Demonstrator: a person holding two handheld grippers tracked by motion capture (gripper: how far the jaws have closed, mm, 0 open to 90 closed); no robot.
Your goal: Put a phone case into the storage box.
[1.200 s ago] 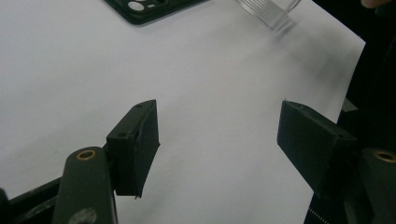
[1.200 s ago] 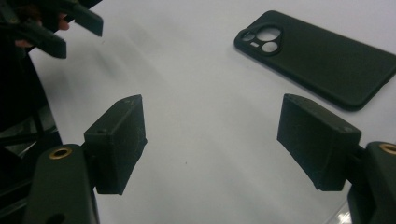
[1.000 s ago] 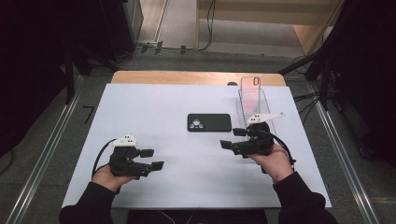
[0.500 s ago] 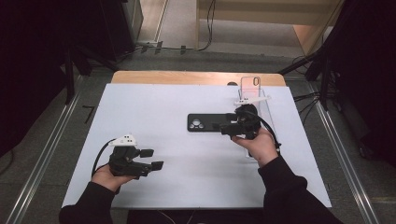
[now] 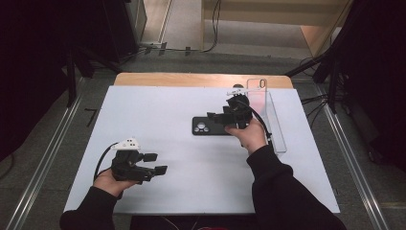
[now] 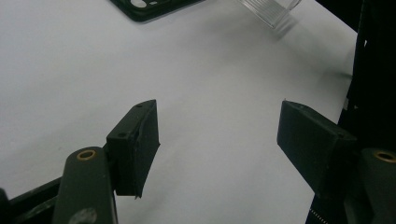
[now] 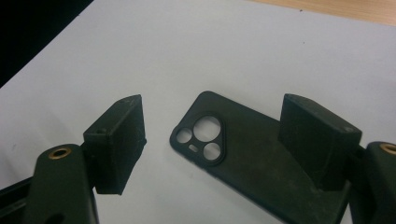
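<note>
A: Phone case (image 5: 209, 126), the black one: it lies flat near the middle of the white bench (image 5: 158, 120), its long side running across the high view. That view alone takes in the whole layout: bench, both hands, and a clear case (image 5: 258, 96) standing on a clear stand (image 5: 276, 125) just beside the black case's right end.

B: And the gripper views?

A: The right gripper view looks straight down on the black case: rounded corners, a matte back, and a raised camera cutout (image 7: 201, 139) with two large round holes, one smaller one and a tiny slot. The high view gives that cutout as a few pale dots at the case's left end. The left gripper view catches just a corner of the black case (image 6: 154, 7) at its top edge and a ribbed bit of the clear stand (image 6: 273, 9).

B: The grippers?

A: The right gripper (image 5: 219, 117) hangs over the black case with its jaws spread, one to each side of the case, pinching nothing; I can't tell whether they touch it. The left gripper (image 5: 155, 163) sits at the bench's near left, well apart from the case, jaws spread over bare white surface.
</note>
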